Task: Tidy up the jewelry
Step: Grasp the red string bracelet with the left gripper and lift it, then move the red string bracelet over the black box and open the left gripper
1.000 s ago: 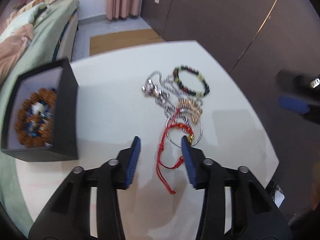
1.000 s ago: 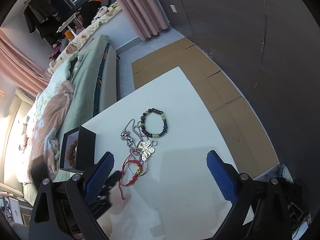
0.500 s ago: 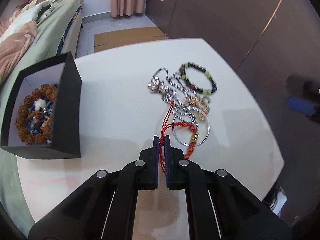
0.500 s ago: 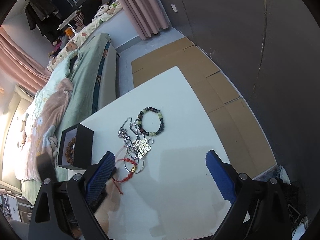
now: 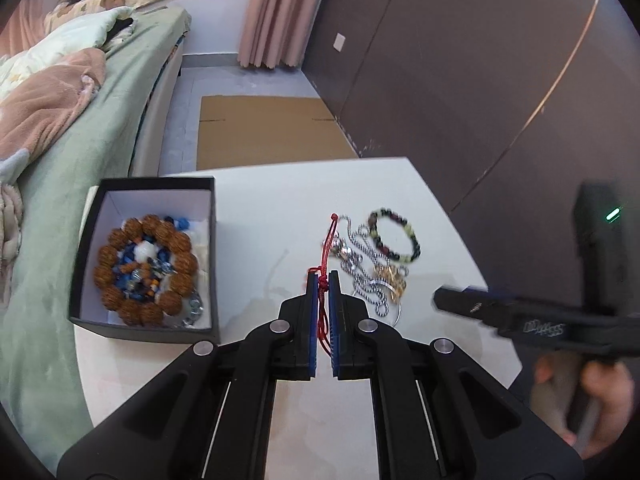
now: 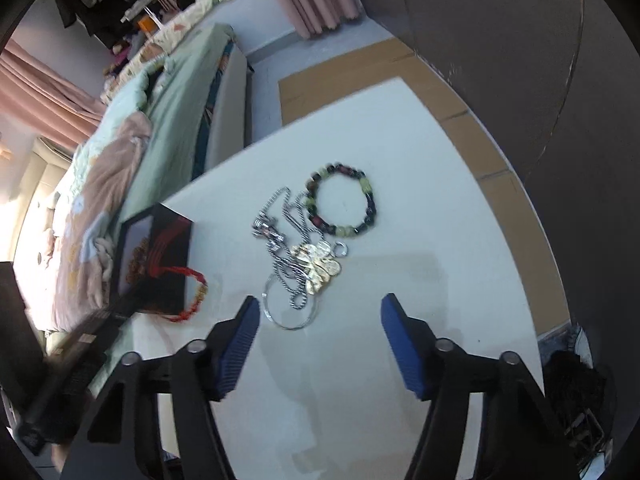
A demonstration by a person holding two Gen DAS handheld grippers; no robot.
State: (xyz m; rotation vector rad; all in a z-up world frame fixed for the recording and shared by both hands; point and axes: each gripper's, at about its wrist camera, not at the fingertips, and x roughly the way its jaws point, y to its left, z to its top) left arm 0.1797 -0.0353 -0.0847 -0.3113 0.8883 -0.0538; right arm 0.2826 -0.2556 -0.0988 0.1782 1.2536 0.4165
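Observation:
My left gripper (image 5: pixel 323 280) is shut on a red cord bracelet (image 5: pixel 329 240) and holds it lifted above the white table (image 5: pixel 260 216); the bracelet also shows in the right wrist view (image 6: pixel 192 292), hanging beside the box. A black open box (image 5: pixel 148 254) at the left holds a brown bead bracelet (image 5: pixel 144 268). A dark and green bead bracelet (image 6: pixel 342 204), silver chains (image 6: pixel 288 232), a gold pendant (image 6: pixel 318 264) and a thin silver ring (image 6: pixel 288 312) lie in a pile. My right gripper (image 6: pixel 320 320) is open and empty, just in front of the pile.
A bed with green and pink covers (image 5: pixel 60 92) runs along the table's left side. A dark wall (image 5: pixel 460 60) is to the right. Cardboard (image 5: pixel 264 128) lies on the floor beyond the table's far edge.
My left gripper closed on the red cord bracelet, lifted it off the pile and carried it left toward the box. My right gripper came down closer to the pile.

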